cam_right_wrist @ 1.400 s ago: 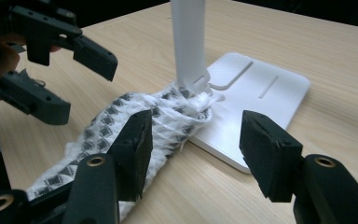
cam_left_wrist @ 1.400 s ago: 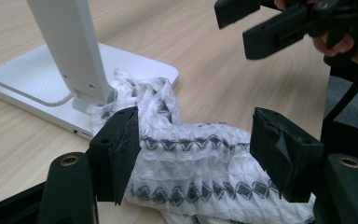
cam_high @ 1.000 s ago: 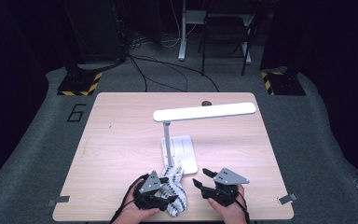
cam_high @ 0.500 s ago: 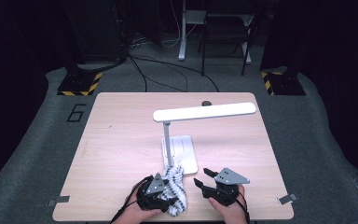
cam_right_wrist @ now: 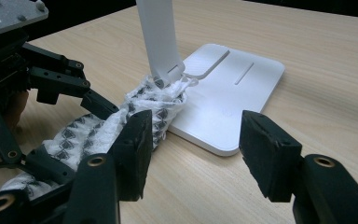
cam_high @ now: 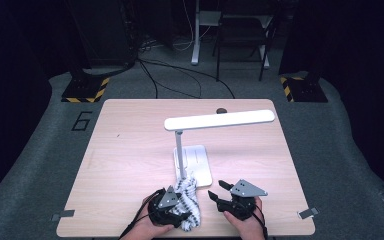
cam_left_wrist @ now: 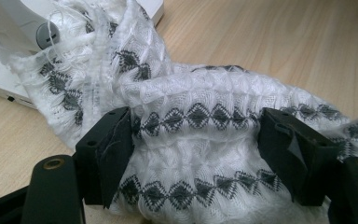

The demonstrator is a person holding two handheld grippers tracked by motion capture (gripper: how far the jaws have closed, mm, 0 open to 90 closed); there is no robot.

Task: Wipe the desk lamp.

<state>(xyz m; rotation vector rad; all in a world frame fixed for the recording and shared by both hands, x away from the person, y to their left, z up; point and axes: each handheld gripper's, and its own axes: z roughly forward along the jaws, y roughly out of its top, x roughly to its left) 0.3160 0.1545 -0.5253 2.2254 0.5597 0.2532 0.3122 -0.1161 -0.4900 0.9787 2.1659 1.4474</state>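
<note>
At the near edge of the table [cam_high: 120, 150], the left gripper [cam_left_wrist: 196, 154] was clamped on a bunched white patterned cloth [cam_left_wrist: 191, 140]. Just right, the right gripper [cam_right_wrist: 191, 154] stood apart, holding nothing. Farther off, the cloth's far end touched the lamp [cam_high: 195, 160] base.

I see the lamp [cam_high: 192, 162] standing on the middle of the surface [cam_high: 125, 145], the cloth [cam_high: 189, 200] lying just before its base and touching its foot, my left tongs [cam_high: 177, 210] around the cloth, and my right tongs [cam_high: 219, 190] to its right, apart from it.
</note>
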